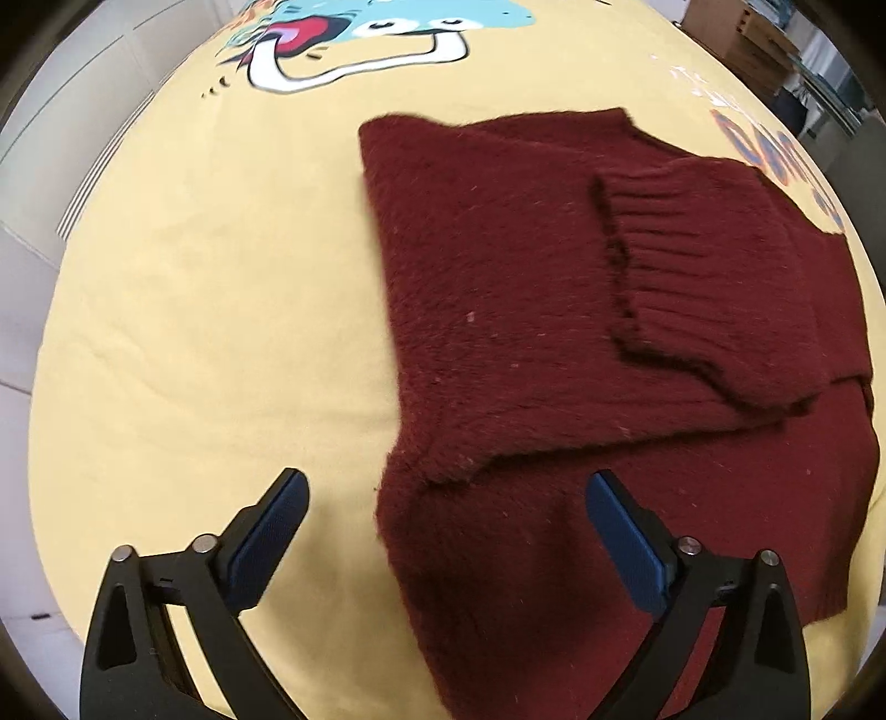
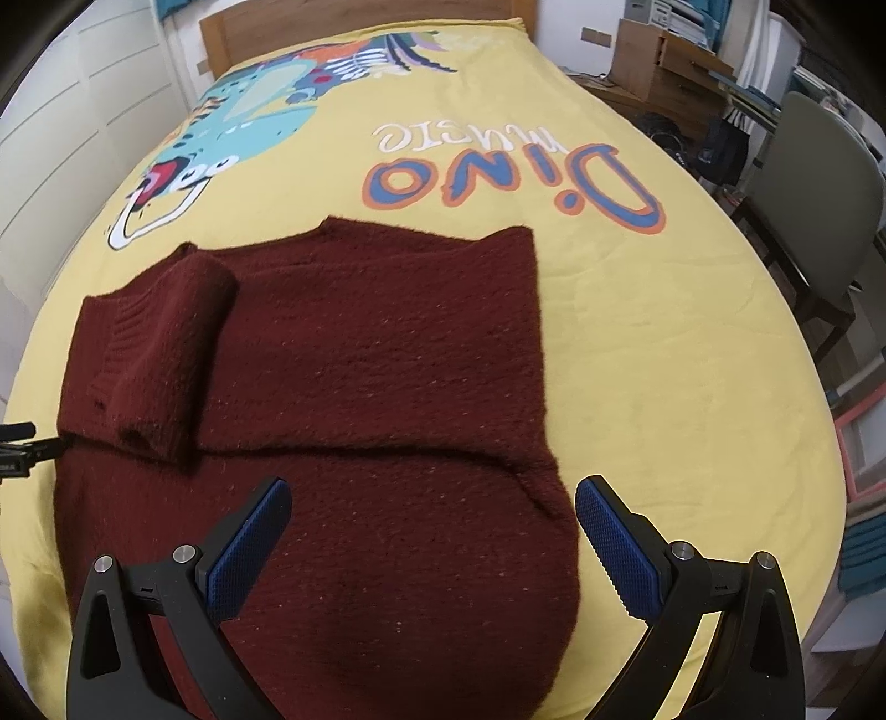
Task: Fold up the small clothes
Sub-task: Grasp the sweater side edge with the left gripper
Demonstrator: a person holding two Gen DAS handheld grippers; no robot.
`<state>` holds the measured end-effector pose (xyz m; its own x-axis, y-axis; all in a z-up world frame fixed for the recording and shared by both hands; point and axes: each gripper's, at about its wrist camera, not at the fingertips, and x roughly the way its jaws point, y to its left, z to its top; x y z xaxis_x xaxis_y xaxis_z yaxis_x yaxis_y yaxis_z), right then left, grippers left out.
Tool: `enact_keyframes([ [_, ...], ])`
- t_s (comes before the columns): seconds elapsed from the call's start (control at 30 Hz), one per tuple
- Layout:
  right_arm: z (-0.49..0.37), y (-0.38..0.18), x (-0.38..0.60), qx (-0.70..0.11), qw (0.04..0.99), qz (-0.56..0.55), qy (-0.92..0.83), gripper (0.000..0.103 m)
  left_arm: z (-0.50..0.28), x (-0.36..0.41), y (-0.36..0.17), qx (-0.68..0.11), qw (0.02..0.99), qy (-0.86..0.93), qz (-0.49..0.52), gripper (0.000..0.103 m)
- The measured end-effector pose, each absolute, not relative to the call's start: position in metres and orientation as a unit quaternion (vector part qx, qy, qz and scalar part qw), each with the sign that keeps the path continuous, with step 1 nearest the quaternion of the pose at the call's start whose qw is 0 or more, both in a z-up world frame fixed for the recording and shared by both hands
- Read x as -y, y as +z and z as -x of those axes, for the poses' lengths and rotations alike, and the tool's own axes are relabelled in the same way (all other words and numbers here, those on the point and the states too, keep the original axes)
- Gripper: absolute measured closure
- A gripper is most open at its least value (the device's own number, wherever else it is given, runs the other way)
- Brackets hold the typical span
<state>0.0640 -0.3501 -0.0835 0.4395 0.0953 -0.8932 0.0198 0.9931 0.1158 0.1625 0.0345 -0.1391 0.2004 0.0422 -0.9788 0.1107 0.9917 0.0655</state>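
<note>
Maroon knitwear fills the left wrist view: a sweater (image 1: 498, 310) lies flat on the yellow bed cover (image 1: 194, 332), with one sleeve folded across the body so that its ribbed cuff (image 1: 692, 266) rests on top. The left tool (image 1: 446, 545) hangs above the near left edge of the garment, jaws wide apart and empty, one blue pad over bare cover and the other over the knit. By my reading the sleeves are already in and the lengthwise fold is the step in hand; the next move calls for this tool to come down on the near hem corner and pinch both layers.

From the right wrist view the same sweater (image 2: 376, 343) spreads across the bed, its folded sleeve (image 2: 166, 343) at the left and a fold line running across the middle. The right tool (image 2: 432, 540) is also open with nothing between its pads, poised over the near right part of the garment, and should take the matching corner. The cover (image 2: 664, 360) carries a dinosaur print and lettering; a wooden headboard (image 2: 354, 22), white cupboard doors (image 2: 72, 138), a grey chair (image 2: 814, 188) and cluttered shelves surround the bed.
</note>
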Motion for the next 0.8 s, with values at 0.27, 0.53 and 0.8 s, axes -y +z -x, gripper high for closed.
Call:
enact_keyframes([
  [0.27,-0.072,-0.092,0.32,-0.545,0.837,-0.029,0.032,0.001,-0.176,-0.033,-0.168,-0.632,0.773,-0.035,-0.048,0.044],
  [0.53,-0.099,-0.072,0.262,-0.527,0.847,0.003,0.071,0.001,-0.179,-0.032,-0.165,-0.614,0.786,-0.065,-0.034,0.085],
  [0.8,-0.127,-0.049,0.17,-0.495,0.854,0.072,0.147,0.001,-0.174,-0.059,-0.165,-0.611,0.789,-0.063,0.035,0.091],
])
